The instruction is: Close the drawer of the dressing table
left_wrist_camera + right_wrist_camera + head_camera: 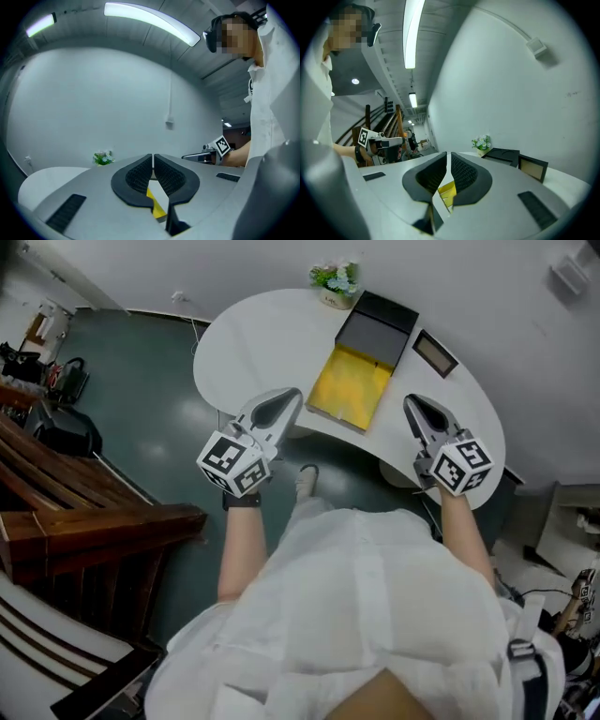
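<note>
The white curved dressing table point(248, 338) has its drawer point(352, 385) pulled out toward me, showing a yellow inside. My left gripper point(292, 395) hovers at the drawer's front left corner with its jaws together and nothing between them. My right gripper point(412, 405) hangs just right of the drawer's front, also shut and empty. In the left gripper view the pads point(140, 176) meet at the tip, and a strip of the yellow drawer point(157, 204) shows below them. The right gripper view shows the same: jaws closed point(448, 155), yellow drawer point(446, 191) beneath.
A black open box point(382, 317) stands behind the drawer, with a small flower pot point(336, 282) at the back and a small framed panel point(435, 352) to the right. Wooden stairs point(84, 517) and a black bag point(66, 432) are on the left, over dark floor.
</note>
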A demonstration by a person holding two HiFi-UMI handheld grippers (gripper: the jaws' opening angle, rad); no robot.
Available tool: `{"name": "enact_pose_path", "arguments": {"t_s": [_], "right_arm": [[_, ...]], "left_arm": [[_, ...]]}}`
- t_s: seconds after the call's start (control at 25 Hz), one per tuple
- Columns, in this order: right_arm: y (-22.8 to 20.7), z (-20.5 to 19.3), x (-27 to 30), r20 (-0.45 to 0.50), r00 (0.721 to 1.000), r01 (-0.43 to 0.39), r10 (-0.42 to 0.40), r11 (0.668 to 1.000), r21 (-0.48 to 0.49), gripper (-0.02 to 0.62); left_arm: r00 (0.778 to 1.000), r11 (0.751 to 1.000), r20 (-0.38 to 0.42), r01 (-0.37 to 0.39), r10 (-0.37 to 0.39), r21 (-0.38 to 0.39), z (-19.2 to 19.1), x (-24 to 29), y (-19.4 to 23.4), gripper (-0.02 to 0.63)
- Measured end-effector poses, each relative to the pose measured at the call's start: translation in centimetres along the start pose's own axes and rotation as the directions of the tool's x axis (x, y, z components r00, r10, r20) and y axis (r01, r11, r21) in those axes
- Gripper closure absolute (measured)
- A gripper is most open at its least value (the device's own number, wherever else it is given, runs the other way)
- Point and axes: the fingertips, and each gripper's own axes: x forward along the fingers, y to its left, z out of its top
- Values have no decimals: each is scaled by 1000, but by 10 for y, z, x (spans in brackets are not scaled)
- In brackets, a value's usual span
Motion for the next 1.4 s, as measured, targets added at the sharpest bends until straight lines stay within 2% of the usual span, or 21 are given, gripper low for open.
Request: {"name": "enact_pose_path", "arguments": {"t_s": [0.12, 0.2, 0.32, 0.48, 0.56, 0.68, 0.76, 0.8, 0.88, 0.96, 1.04, 1.2, 1.4], "right_arm": [[-14, 5, 24, 20, 997, 76, -77, 997, 13, 583], [-21, 9, 38, 35, 991, 130, -131, 991, 24, 583], [-31, 14, 59, 46, 978, 202, -203, 979, 21, 575], [-38, 7, 77, 38, 954, 297, -298, 954, 33, 571], [-35, -3, 83, 4, 947, 320, -321, 947, 31, 569], [-30, -24, 98, -77, 950, 302, -302, 953, -12, 566], [-19, -47, 103, -178, 942, 277, -284, 959, -68, 563], [-14, -59, 103, -238, 929, 264, -283, 959, -107, 563], [-6, -81, 107, -356, 891, 220, -282, 954, -205, 563], [3, -103, 116, -467, 844, 136, -264, 947, -291, 563], [13, -124, 124, -568, 788, 41, -238, 940, -338, 558], [24, -154, 130, -717, 670, -111, -192, 929, -353, 557], [28, -176, 146, -837, 533, -315, -119, 891, -328, 552]], "left_arm": [[995, 995, -20, 96, -95, 8, 1, 31, 34, 588], [982, 983, -50, 183, -181, 29, 3, 49, 52, 588], [953, 954, -74, 296, -292, 52, 7, 71, 77, 588], [907, 909, -100, 415, -410, 30, -3, 93, 100, 588], [878, 883, -120, 469, -464, 11, -13, 100, 106, 586], [845, 853, -130, 521, -518, -9, -27, 107, 114, 586], [823, 833, -140, 552, -551, -34, -38, 106, 114, 586], [809, 821, -146, 569, -569, -48, -44, 105, 112, 584], [784, 798, -156, 600, -601, -62, -51, 108, 110, 581], [763, 780, -173, 623, -623, -63, -59, 107, 113, 574], [743, 764, -191, 642, -641, -64, -68, 105, 115, 556], [712, 736, -205, 672, -672, -81, -81, 103, 111, 524], [705, 733, -214, 673, -677, -101, -96, 103, 116, 512]]}}
